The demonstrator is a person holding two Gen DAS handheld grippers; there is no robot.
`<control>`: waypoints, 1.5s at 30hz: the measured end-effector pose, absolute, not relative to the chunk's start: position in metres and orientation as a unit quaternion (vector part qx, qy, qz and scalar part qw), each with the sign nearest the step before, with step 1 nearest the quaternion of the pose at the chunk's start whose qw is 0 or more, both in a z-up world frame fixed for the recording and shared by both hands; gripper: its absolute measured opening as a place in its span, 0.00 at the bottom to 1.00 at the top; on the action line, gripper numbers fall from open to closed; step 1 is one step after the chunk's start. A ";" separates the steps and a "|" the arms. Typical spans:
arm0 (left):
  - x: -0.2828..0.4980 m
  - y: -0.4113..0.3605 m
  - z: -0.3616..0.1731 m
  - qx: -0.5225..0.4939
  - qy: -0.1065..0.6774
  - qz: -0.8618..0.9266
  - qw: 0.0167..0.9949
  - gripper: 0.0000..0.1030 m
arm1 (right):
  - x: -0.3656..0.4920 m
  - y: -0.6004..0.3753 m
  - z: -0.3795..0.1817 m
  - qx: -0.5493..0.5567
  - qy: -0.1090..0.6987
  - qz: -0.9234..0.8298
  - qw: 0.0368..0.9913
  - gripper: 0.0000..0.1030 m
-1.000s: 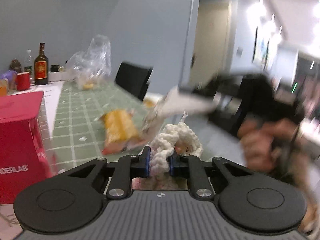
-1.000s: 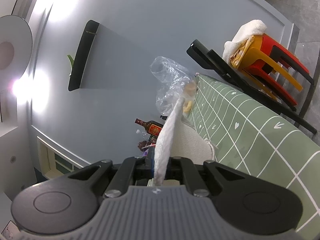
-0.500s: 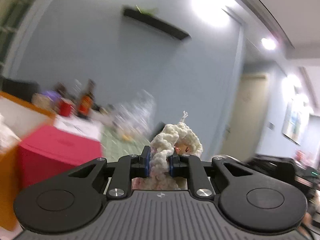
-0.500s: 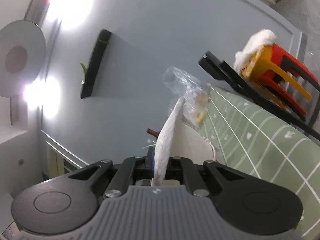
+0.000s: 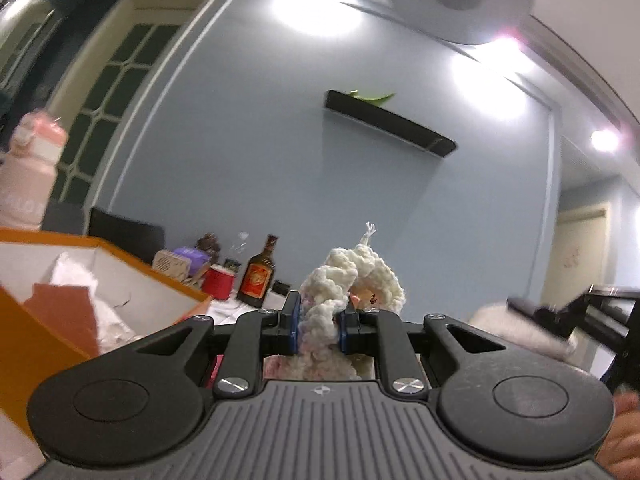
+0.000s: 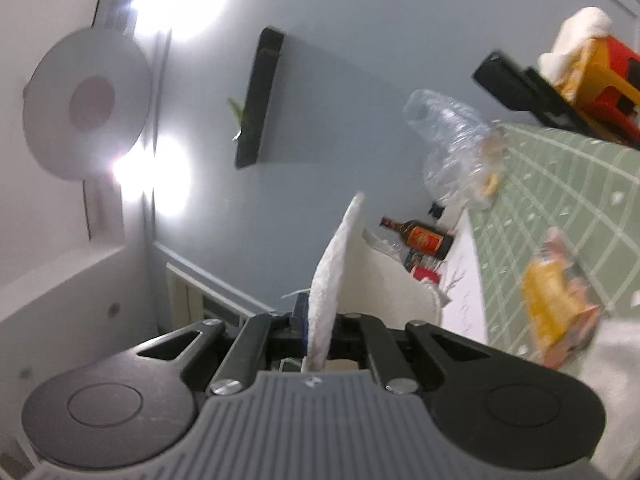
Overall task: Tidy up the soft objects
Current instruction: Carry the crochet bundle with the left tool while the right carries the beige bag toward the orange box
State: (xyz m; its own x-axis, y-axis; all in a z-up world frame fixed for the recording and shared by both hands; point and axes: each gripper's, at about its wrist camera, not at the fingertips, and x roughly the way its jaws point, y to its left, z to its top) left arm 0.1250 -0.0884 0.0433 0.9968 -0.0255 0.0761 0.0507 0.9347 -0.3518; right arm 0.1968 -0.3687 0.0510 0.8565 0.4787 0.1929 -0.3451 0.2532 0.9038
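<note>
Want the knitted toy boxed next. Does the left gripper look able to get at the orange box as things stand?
Probably yes: the orange box sits open-topped just left of the left gripper, nothing between them.

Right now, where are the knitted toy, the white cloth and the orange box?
knitted toy (image 5: 352,276): left wrist view, on its cream yarn above the fingers.
white cloth (image 6: 332,276): right wrist view, on its raised edge.
orange box (image 5: 32,344): left wrist view, on its near outer wall.

Each camera sits close behind its own tool, the left facing level across the room, the right rolled sideways and tilted up, both sharing the brown bottle (image 5: 257,277) (image 6: 420,236) and wall shelf (image 5: 390,124) (image 6: 258,98).
</note>
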 end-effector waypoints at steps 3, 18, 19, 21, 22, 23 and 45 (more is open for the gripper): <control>0.115 -0.075 0.050 -0.194 -0.015 -0.030 0.980 0.19 | 0.198 -0.347 0.079 0.516 0.070 0.271 0.810 0.03; 0.084 0.017 0.132 -0.236 -0.011 -0.129 0.963 0.21 | 0.227 -0.230 0.128 0.377 0.120 0.326 0.859 0.03; 0.094 0.019 0.133 -0.218 0.002 -0.148 0.965 0.21 | 0.230 -0.220 0.128 0.359 0.125 0.323 0.867 0.03; 0.113 0.022 0.130 -0.202 0.031 -0.144 0.968 0.21 | 0.238 -0.199 0.129 0.322 0.135 0.323 0.880 0.03; 0.123 0.024 0.127 -0.197 0.047 -0.126 0.971 0.21 | 0.242 -0.190 0.127 0.308 0.142 0.323 0.883 0.03; 0.132 0.026 0.124 -0.195 0.057 -0.110 0.973 0.21 | 0.247 -0.180 0.125 0.299 0.149 0.322 0.886 0.03; 0.197 0.103 0.068 -0.211 0.147 0.076 0.963 0.21 | 0.317 -0.060 0.106 0.172 0.221 0.288 0.916 0.03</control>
